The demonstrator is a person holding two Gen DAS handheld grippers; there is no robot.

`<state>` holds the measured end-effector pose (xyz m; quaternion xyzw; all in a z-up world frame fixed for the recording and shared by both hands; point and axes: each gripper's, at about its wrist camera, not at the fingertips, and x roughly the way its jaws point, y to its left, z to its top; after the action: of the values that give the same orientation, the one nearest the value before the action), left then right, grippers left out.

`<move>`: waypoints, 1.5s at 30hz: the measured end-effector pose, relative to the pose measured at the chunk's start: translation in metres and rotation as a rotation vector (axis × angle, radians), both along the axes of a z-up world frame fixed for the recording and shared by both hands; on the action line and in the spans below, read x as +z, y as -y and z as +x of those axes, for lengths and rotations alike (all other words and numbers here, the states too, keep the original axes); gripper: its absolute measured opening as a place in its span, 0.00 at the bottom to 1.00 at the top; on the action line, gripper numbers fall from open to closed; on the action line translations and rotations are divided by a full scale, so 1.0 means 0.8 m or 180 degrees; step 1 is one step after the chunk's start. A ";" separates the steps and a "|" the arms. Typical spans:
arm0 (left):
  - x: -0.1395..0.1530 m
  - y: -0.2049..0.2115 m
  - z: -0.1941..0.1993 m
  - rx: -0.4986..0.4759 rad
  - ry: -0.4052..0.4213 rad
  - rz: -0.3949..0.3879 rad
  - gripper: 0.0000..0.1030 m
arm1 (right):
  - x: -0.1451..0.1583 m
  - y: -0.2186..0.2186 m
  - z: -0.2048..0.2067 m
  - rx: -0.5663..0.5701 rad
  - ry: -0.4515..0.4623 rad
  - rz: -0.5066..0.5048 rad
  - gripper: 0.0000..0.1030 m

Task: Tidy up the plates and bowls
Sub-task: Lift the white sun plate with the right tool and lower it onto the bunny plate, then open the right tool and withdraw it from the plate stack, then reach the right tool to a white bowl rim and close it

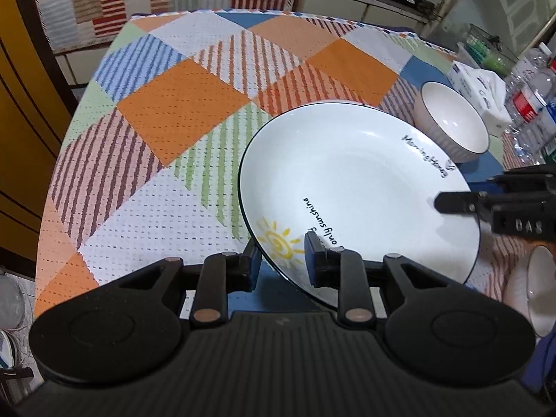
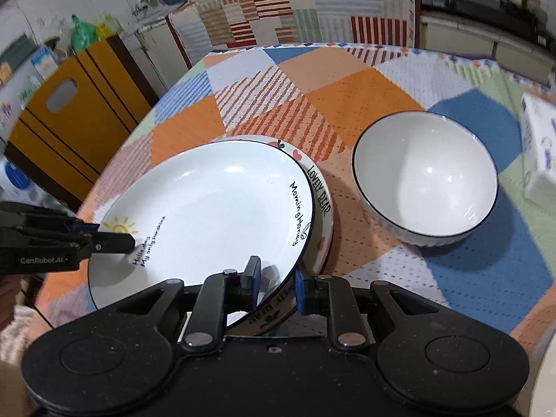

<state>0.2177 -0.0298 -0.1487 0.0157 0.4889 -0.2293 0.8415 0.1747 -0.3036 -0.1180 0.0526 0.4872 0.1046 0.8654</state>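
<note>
A white plate with a yellow sun and black writing [image 1: 358,187] [image 2: 205,208] is held tilted over a second plate lettered "LOVELY BEAR" [image 2: 321,191] on the table. My left gripper [image 1: 282,260] straddles the sun plate's near rim by the sun, one finger under, one on top. My right gripper [image 2: 276,283] straddles the opposite rim the same way. Each gripper shows in the other's view: the right [image 1: 455,203], the left [image 2: 114,241]. A white ribbed bowl [image 2: 425,177] [image 1: 451,125] stands on the table right of the plates.
A checked tablecloth [image 1: 180,104] [image 2: 347,80] covers the table. A tissue box [image 1: 476,87] [image 2: 538,153] and plastic bottles [image 1: 531,100] stand at the right edge. Another white dish [image 1: 537,292] lies near right. A yellow cabinet [image 2: 69,118] stands to the left.
</note>
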 end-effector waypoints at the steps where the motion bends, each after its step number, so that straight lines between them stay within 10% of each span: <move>1: -0.002 0.000 0.000 0.0011 -0.0009 0.0000 0.24 | 0.002 -0.007 -0.001 0.0067 0.0014 -0.0123 0.27; 11: -0.006 0.017 -0.008 0.0102 -0.0040 0.0175 0.24 | -0.003 -0.051 -0.016 0.0334 0.0187 -0.1172 0.31; 24: 0.074 0.001 -0.091 0.0097 0.0078 0.0004 0.23 | 0.046 -0.021 -0.095 0.0133 0.0794 -0.0508 0.33; 31: 0.121 0.035 -0.147 -0.0183 0.0211 0.0002 0.24 | 0.078 0.005 -0.175 0.0380 0.1012 -0.0605 0.50; 38: 0.120 0.072 -0.185 -0.0546 0.0279 0.0155 0.40 | 0.083 0.048 -0.243 0.0488 0.1072 -0.0620 0.93; 45: 0.087 0.118 -0.199 -0.0838 0.0239 0.0102 0.51 | 0.048 0.072 -0.275 0.0482 0.0830 -0.0727 0.93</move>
<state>0.0585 -0.1242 -0.0792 0.1017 0.4543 -0.3292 0.8215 -0.0452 -0.3616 -0.0800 -0.0968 0.3822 0.1194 0.9112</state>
